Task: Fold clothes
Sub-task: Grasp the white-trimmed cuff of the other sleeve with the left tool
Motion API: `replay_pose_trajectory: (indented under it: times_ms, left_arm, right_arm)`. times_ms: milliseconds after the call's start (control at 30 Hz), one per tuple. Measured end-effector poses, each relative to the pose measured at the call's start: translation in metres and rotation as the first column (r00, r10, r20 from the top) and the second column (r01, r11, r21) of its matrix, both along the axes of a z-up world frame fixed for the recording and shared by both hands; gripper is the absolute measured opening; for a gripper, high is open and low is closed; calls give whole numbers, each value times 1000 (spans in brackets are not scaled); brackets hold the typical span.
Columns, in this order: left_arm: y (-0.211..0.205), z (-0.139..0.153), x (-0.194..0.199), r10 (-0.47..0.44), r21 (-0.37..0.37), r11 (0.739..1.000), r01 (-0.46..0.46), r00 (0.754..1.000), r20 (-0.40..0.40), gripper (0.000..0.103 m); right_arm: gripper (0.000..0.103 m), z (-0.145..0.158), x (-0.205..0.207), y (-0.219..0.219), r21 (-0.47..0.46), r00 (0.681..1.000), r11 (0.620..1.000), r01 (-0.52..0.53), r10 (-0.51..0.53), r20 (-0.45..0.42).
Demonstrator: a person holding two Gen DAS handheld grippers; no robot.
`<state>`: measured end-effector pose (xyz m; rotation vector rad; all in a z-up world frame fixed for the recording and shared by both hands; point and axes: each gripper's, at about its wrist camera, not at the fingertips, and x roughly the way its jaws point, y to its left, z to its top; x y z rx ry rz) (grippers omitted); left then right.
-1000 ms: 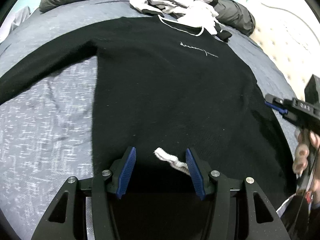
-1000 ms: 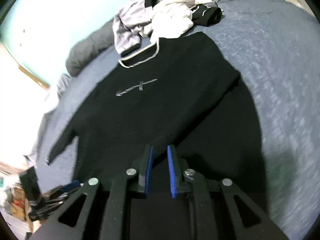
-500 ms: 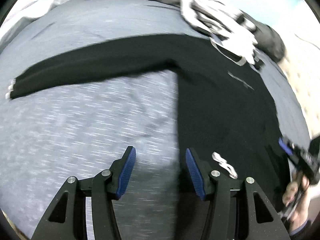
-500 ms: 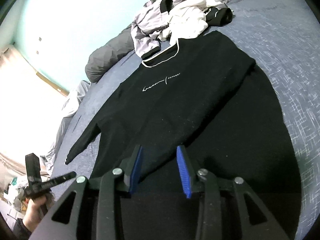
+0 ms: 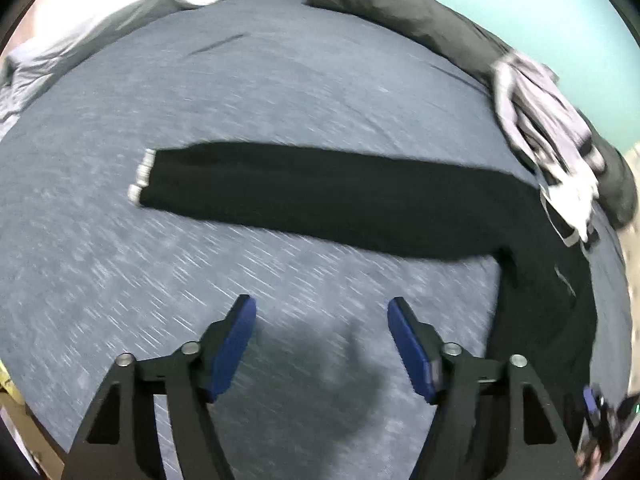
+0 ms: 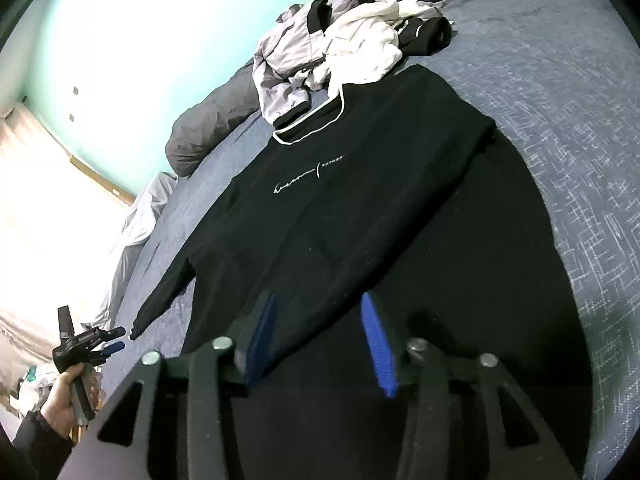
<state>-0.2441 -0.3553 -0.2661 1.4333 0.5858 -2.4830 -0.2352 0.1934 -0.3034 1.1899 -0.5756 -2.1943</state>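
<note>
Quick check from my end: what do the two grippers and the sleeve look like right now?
Left gripper and right gripper match: black angular frames with silver screws, and flat blue ribbed fingers. In the right wrist view the left hand wears a dark sleeve.

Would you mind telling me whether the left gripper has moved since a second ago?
Yes. The left gripper, jaws opening and empty, has swung off the black sweater's hem toward its outstretched sleeve, now over bare bedspread.
</note>
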Motion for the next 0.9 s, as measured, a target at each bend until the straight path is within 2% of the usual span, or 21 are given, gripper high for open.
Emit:
replay_pose_trajectory:
  times_ms: [100, 167, 200, 300, 500, 567, 767, 800, 900]
  left_arm:
    - [-25, -6, -7, 46, 8, 999, -46, 999, 12, 73]
    - [-40, -10, -12, 69, -6, 998, -69, 997, 18, 82]
    - [-48, -13, -14, 89, -14, 996, -89, 996, 15, 83]
    - [-71, -23, -18, 137, 0, 991, -137, 990, 12, 83]
    - [-110, -45, -23, 226, 63, 972, -227, 974, 22, 83]
    - [-119, -49, -24, 256, 34, 966, -257, 966, 25, 83]
    - [-131, -53, -29, 269, 70, 961, -268, 963, -17, 82]
    - [-132, -53, -30, 267, 74, 962, -265, 963, -24, 82]
    - [-133, -53, -32, 257, 70, 964, -255, 966, -34, 68]
  right_arm:
    - [46, -8, -3, -4, 23, 1000, 1000, -8, 7, 26]
    - [47, -9, -4, -6, 29, 1000, 999, -13, 12, 25]
    - [47, -9, -3, -6, 36, 1000, 999, -14, 13, 20]
    - [47, -7, -3, -6, 66, 1000, 998, -1, 2, -4]
    - [47, -2, -6, 1, 48, 1000, 999, 21, -20, -24]
    - [47, -1, -5, 3, 48, 999, 998, 35, -33, -36]
    - [47, 0, -6, 3, 49, 998, 998, 47, -44, -49]
    - [47, 0, -7, 3, 48, 998, 998, 46, -44, -48]
    - [47, -1, -7, 1, 50, 998, 998, 45, -43, -47]
